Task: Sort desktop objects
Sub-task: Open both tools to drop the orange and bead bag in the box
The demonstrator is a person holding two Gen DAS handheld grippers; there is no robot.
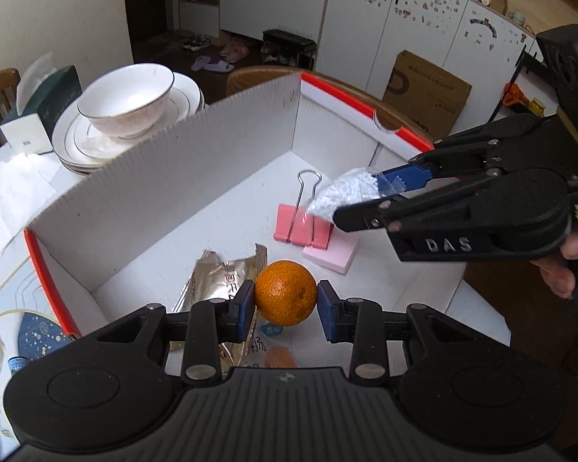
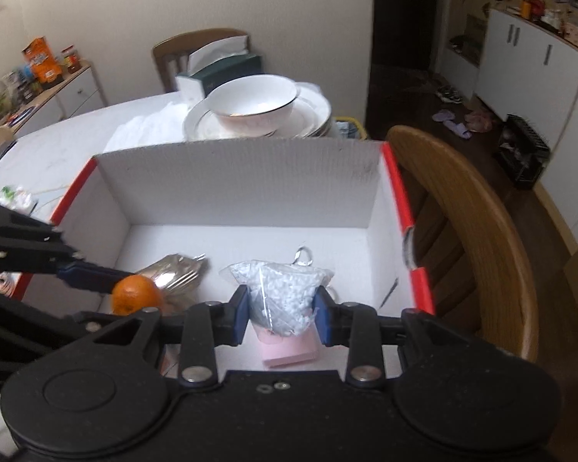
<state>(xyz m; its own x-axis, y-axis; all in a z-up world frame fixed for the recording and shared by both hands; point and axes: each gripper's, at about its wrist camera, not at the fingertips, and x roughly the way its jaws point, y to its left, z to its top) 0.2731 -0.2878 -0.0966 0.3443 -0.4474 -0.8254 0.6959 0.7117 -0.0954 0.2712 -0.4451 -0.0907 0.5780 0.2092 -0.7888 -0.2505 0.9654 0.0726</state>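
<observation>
While both loads hang over the open white cardboard box with red edges (image 1: pixel 196 177), the left tongs (image 1: pixel 286 300) clench the round orange mandarin (image 1: pixel 286 292) above a crinkled silver foil packet (image 1: pixel 215 281). To the right, the right tongs (image 2: pixel 280 300) grasp a clear plastic bag of white pellets (image 2: pixel 279 288) over the pink sticky-note pad (image 1: pixel 329 256) and 2 pink binder clips (image 1: pixel 300 225). Lower each close to the floor before letting go, so the fruit cannot roll.

Both wrist cameras look steeply down, close, into one shared box (image 1: pixel 196 161).
</observation>
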